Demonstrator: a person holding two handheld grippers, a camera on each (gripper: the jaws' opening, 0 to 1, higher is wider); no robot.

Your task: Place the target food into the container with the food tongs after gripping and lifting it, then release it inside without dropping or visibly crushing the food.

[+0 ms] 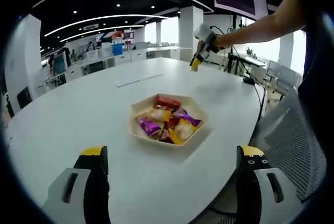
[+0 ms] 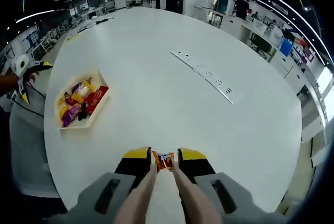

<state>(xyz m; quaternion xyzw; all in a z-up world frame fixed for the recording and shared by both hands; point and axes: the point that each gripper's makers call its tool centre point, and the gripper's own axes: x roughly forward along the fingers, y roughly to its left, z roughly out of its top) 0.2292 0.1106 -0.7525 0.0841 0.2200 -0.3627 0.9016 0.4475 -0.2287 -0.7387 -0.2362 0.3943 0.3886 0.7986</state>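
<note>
While tongs [image 2: 163,174] pinch crinkly orange packet [image 2: 164,160] | hexagonal tray [image 1: 140,108] holds glossy wrappers

tray [image 1: 140,108] of wrapped snacks [image 1: 168,118] on table [image 1: 78,114], inset panel [image 2: 206,73] at table's middle, well apart from tray

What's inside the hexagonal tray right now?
The hexagonal tray holds a loose pile of wrapped snacks in purple, yellow, red and orange wrappers. They overlap, so lower pieces and the tray floor are hidden and a count is not possible.
</note>
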